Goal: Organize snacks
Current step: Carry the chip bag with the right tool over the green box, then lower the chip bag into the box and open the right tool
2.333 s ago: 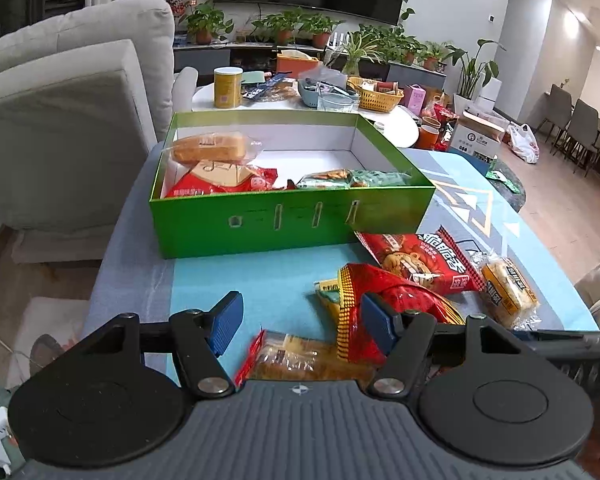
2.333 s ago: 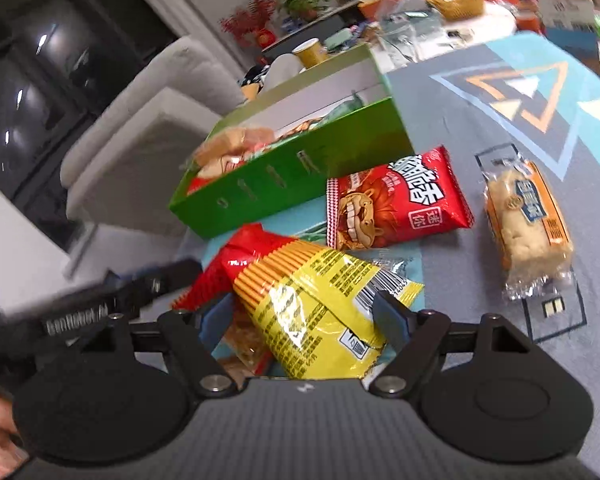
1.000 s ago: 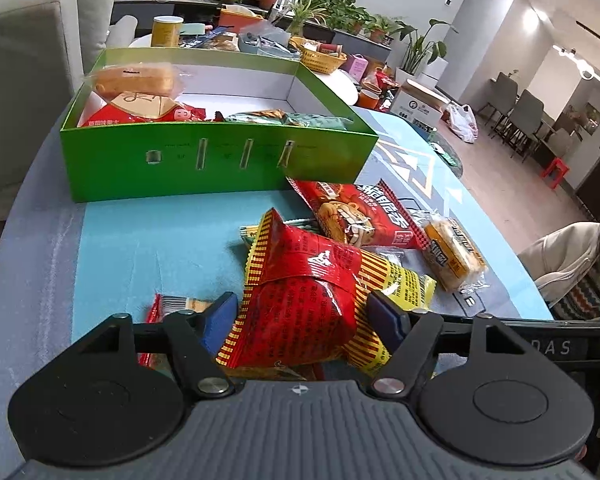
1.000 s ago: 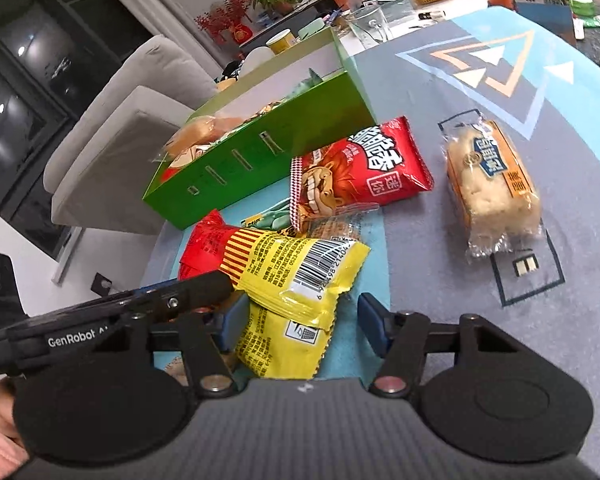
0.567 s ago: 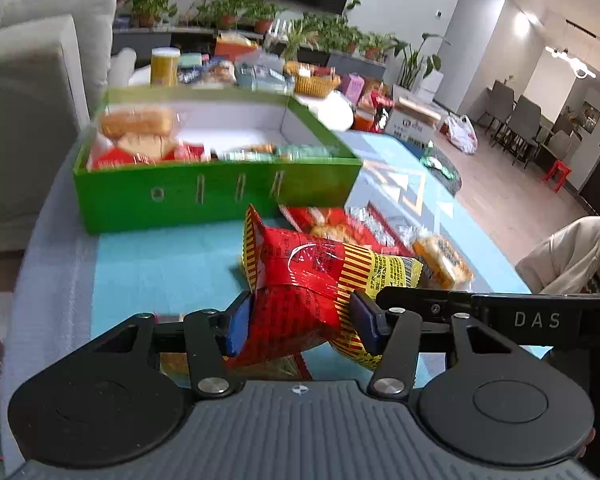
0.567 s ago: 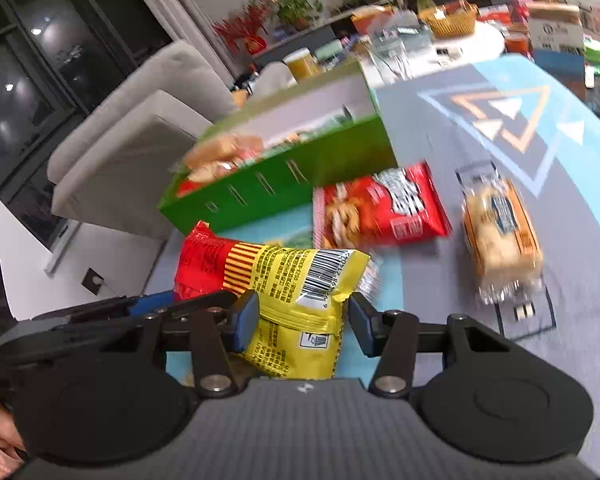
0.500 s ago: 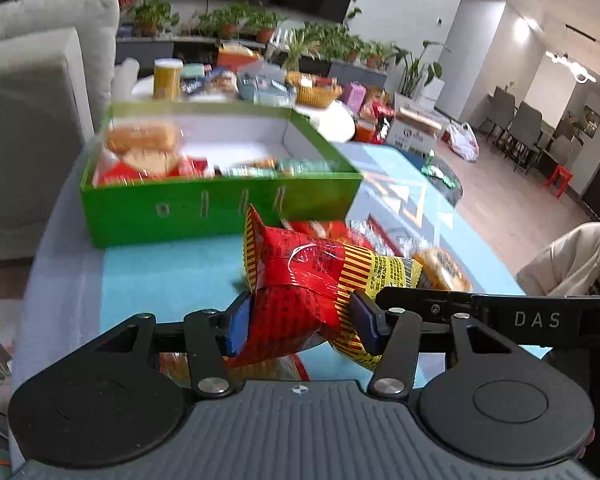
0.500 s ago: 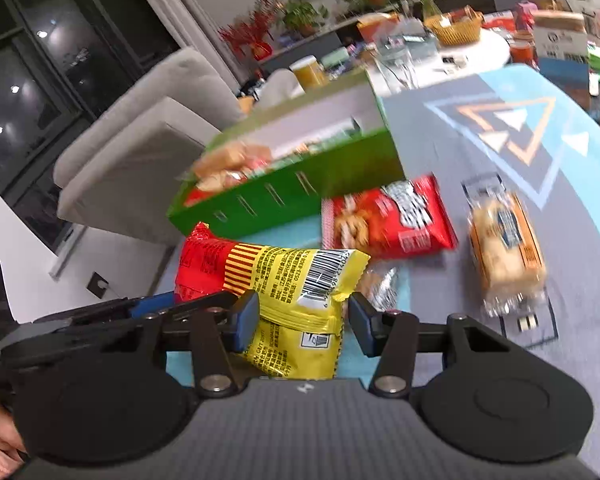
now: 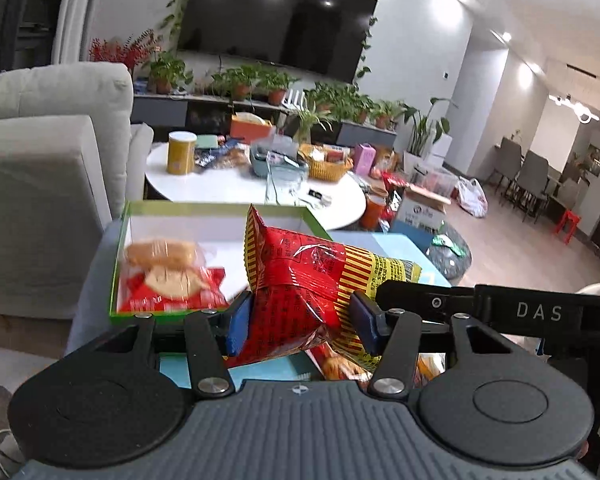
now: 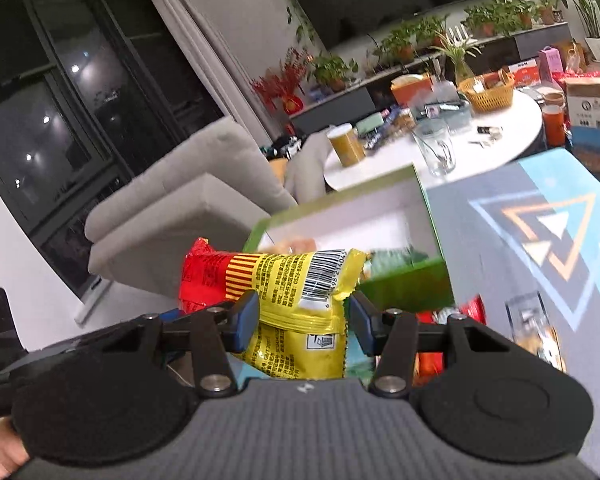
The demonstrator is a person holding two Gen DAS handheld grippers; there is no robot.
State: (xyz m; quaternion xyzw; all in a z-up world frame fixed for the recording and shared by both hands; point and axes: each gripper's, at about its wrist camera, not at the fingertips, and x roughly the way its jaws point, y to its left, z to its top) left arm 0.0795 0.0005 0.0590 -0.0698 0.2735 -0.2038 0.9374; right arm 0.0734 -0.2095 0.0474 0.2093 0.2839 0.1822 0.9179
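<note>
Between the blue pads of the left gripper [image 9: 298, 328] sits the red end of one red and yellow snack bag [image 9: 300, 284], and the pads squeeze it tight. The right gripper [image 10: 302, 322] pinches the yellow end of the same bag [image 10: 292, 280], so two grippers hold one bag up in the air, in front of the green box [image 9: 118, 276]. A moment ago the bag hung low over the table and the other snacks; now it is higher and closer to the box, and much more of the room shows behind it. The left view looks into the box and shows two packs at its left end, a bread pack [image 9: 160, 252] on top of a red cookie pack [image 9: 172, 292]. The right view is blurry there, so those packs are hard to tell, but it shows the barcode [image 10: 324, 276] on the bag and the orange triangle [image 10: 548, 236] on the table mat. Behind the box stands a white round table [image 9: 236, 188] with one yellow can [image 9: 181, 152] and one woven basket [image 9: 328, 164].
</note>
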